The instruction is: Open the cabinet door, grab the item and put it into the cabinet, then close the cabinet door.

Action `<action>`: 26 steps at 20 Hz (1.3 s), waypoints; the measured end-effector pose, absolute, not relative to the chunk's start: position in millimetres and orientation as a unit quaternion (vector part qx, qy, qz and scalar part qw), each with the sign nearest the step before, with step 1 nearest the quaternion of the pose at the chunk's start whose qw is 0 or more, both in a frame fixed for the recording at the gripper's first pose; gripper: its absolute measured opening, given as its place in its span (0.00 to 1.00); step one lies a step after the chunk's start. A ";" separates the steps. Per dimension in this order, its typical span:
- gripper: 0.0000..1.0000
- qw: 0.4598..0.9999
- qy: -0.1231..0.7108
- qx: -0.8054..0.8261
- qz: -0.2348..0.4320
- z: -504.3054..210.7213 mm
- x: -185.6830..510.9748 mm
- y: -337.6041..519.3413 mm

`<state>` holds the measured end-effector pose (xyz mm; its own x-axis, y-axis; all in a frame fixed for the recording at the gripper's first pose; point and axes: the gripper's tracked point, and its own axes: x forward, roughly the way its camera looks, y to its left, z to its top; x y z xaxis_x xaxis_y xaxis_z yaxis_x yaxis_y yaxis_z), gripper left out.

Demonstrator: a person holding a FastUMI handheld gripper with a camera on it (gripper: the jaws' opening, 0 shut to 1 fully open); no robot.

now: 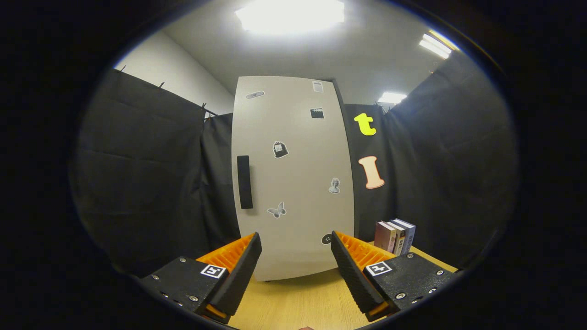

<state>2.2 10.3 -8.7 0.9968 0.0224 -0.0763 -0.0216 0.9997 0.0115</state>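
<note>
Since the cabinet door (293, 178) is flat shut, step one of the task isn't done yet, by my read. Gripper view: gripper (296, 256) hangs w/ fingers spread wide, released, nothing between them, aimed square at the lower part of the door from a little way back. Cabinet stands upright on the wooden table (298, 302), door facing the fingers. Dark upright handle (244, 182) sits near the door's left edge, so hinges are prob. on the right and the door should swing that way; it's above and beyond the left finger (238, 270). Stickers dotted over the door, too small to make out. Item to stow is likely the books (395, 236), standing upright just right of the cabinet, beyond the right finger (353, 270), clear of the door's swing I'd guess. Next: reach up-left to the handle.
</note>
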 end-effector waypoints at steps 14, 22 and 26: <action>0.94 0.998 0.067 0.002 0.010 -39.8 -4.0 8.1; 0.95 0.997 0.074 0.003 0.009 -44.2 -5.6 10.7; 0.94 0.997 0.075 0.002 0.010 -45.9 -4.5 13.3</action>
<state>-4.5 13.3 -45.9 0.9887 0.0212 -0.1487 -0.0206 0.9998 0.0055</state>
